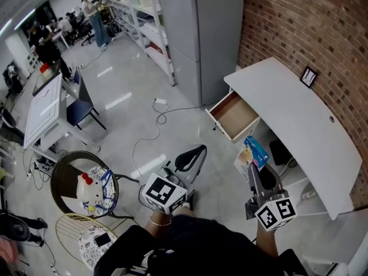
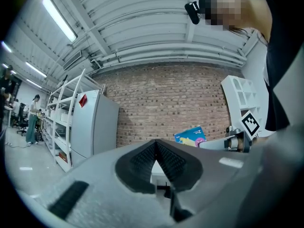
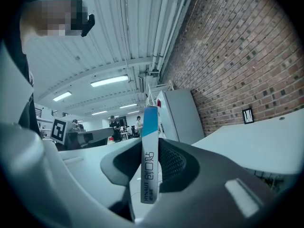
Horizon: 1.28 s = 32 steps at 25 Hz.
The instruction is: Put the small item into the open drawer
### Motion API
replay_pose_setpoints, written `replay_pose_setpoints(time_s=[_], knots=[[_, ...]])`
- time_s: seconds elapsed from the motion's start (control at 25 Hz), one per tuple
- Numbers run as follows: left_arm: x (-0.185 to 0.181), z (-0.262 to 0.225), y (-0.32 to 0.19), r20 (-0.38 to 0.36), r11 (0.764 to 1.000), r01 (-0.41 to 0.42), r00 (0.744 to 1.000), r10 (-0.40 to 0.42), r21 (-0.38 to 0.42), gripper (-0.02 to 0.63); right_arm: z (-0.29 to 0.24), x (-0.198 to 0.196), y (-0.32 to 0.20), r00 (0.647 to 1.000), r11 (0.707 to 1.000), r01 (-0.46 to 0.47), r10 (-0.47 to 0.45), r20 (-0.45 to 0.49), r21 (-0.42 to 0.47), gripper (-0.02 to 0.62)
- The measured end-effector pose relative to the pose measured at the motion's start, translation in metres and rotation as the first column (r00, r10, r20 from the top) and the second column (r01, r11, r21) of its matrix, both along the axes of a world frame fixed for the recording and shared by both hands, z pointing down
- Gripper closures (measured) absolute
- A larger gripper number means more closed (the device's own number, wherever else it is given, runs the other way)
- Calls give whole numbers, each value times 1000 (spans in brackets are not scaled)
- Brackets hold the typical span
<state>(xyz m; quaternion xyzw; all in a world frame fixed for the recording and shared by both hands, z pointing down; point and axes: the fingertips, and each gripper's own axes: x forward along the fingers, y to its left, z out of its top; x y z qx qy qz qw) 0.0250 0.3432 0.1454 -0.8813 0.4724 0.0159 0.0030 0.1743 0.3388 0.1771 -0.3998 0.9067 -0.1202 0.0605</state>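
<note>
Along a red brick wall, a long white curved-top desk. Pulled out at its far end, an open drawer with a bare wooden inside, well apart from both tools. Nearer the camera, the left gripper, jaws pressed together at the tips on nothing. Beside it, the right gripper, jaws pinching a thin flat blue-and-white cardboard box by its faces. Edge-on and upright between the ribbed black pads, sticking out above and below them. Seen from the head view, held in the air short of the drawer; bright blue faces with yellow and pink artwork. Down the white edge, dark print: "HYNAUT" beside Korean characters.
</note>
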Motion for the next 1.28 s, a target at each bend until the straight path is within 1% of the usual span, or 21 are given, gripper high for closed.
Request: replay_pose_setpoints(time_s=[0.16, 0.28, 0.4, 0.56, 0.88, 1.04, 1.28], knots=[[-18, -4, -26, -9, 1000, -7, 1000, 7, 8, 609, -2, -18, -25, 1000, 1000, -7, 7, 6, -6, 494], [-36, -4, -44, -23, 1000, -7, 1000, 7, 10, 609, -4, -36, -43, 1000, 1000, -3, 3, -15, 1, 494], [-56, -3, -62, -33, 1000, 2, 999, -1, 13, 609, -5, -54, -60, 1000, 1000, 2, -2, -12, 2, 494], [-75, -2, -84, -44, 1000, -9, 999, 10, 20, 609, -4, -71, -79, 999, 1000, -16, 16, -28, 5, 493], [-99, 3, -125, -41, 998, -63, 997, 64, 13, 609, -3, -97, -112, 997, 998, -59, 58, -50, -1, 492], [-106, -1, -145, -51, 996, -89, 995, 90, 25, 609, -1, -106, -129, 995, 996, -88, 87, -53, -11, 493], [-122, 6, -169, -36, 993, -114, 993, 115, 10, 609, 5, -122, -150, 992, 993, -115, 113, -50, -28, 493]])
